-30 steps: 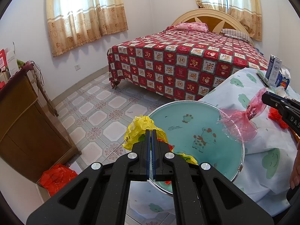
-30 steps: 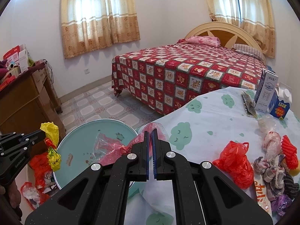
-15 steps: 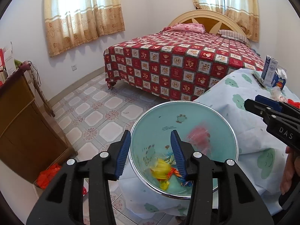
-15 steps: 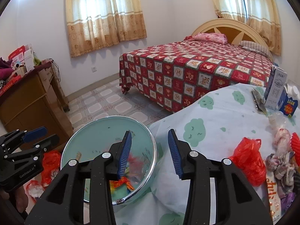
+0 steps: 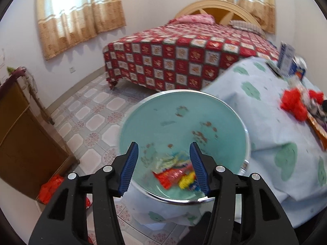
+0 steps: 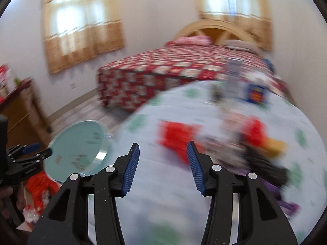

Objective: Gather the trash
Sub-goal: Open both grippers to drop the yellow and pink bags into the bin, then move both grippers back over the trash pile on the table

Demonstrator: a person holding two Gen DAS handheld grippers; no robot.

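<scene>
Opening over basin (image 5: 184, 122) mouth-up, left gripper (image 5: 164, 167) empty, wrappers (image 5: 175, 175) inside

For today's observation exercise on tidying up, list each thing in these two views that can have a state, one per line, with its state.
Left gripper: jaws opening, nothing between them, over the basin.
Right gripper: jaws opening, empty, above the table.
Basin: holds wrappers at the bottom.
Red bag: crumpled, lying on the table.
Cartons: upright at the table's far edge.
Curtains: drawn.
Bed: made.
</scene>
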